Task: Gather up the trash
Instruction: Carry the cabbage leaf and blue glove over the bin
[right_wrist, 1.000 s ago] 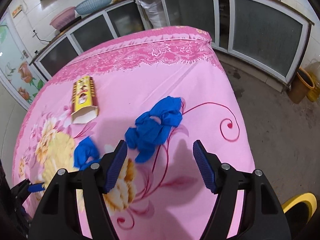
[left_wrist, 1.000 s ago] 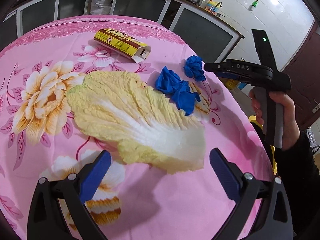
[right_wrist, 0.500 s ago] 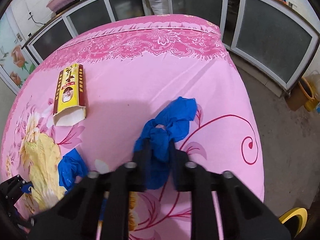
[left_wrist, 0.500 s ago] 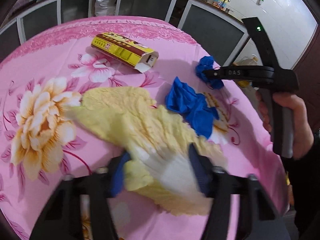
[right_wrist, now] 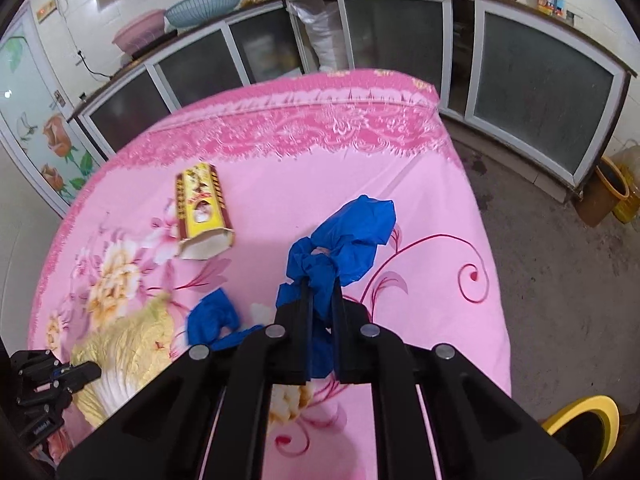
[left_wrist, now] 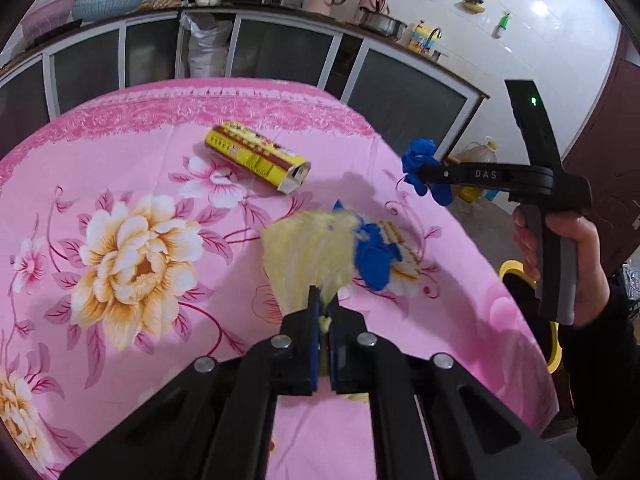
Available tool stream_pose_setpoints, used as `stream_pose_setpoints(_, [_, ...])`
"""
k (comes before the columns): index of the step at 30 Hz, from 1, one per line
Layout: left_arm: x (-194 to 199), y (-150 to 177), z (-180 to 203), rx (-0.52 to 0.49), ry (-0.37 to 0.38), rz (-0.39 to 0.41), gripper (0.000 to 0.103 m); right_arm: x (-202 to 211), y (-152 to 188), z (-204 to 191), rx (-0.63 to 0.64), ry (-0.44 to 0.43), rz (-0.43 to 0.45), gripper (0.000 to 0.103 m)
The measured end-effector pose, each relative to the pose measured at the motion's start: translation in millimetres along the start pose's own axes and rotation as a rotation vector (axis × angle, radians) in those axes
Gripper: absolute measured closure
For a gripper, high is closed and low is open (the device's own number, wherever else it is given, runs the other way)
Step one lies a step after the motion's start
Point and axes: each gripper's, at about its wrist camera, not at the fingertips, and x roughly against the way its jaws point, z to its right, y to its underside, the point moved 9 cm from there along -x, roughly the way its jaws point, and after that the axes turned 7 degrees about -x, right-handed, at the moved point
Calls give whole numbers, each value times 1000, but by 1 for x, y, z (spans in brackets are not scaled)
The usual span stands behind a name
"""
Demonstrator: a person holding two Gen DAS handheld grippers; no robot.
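Both tongs have a catch here. The left tongs (left_wrist: 323, 308) are pressed together on the pale stalk end of the cabbage leaf (left_wrist: 310, 254), pinching it tight; the yellow leaf fans out ahead of the tips, a bit blurred. From the right wrist view the same leaf (right_wrist: 128, 344) hangs off the left tongs (right_wrist: 86, 372) at the lower left, and whether its far edge touches the cloth I can't tell.

The right tongs (right_wrist: 321, 288) have just been closing and are now pinching the crumpled blue glove (right_wrist: 348, 240), which bunches up between the pads and bulges out past the tips. In the left wrist view that glove (left_wrist: 422, 164) sits off the counter at the nose of the right tongs (left_wrist: 416, 178), with the person's hand (left_wrist: 568, 248) wrapped round the grey handle and a dark sleeve behind it.

Still lying on the pink flowered counter (left_wrist: 120, 168): a second blue glove (left_wrist: 376, 258), just right of the leaf and a little ahead of the left tongs, and a yellow carton (left_wrist: 256, 156) with its flap open, further out ahead and to the left. From the right tongs, that second glove (right_wrist: 214, 316) is just left of the tips, and the carton (right_wrist: 202, 208) is ahead and left, well apart from the held glove.
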Motion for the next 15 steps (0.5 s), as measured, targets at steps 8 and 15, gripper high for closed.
stream_pose_setpoints(8, [66,-8,15,-41,-4,102,100,79,17,-13,17,-53,84,95])
stream_pose_setpoints(15, [108,-1,32,-76,-14,143,100,136,51,-13,19,-90,120,95])
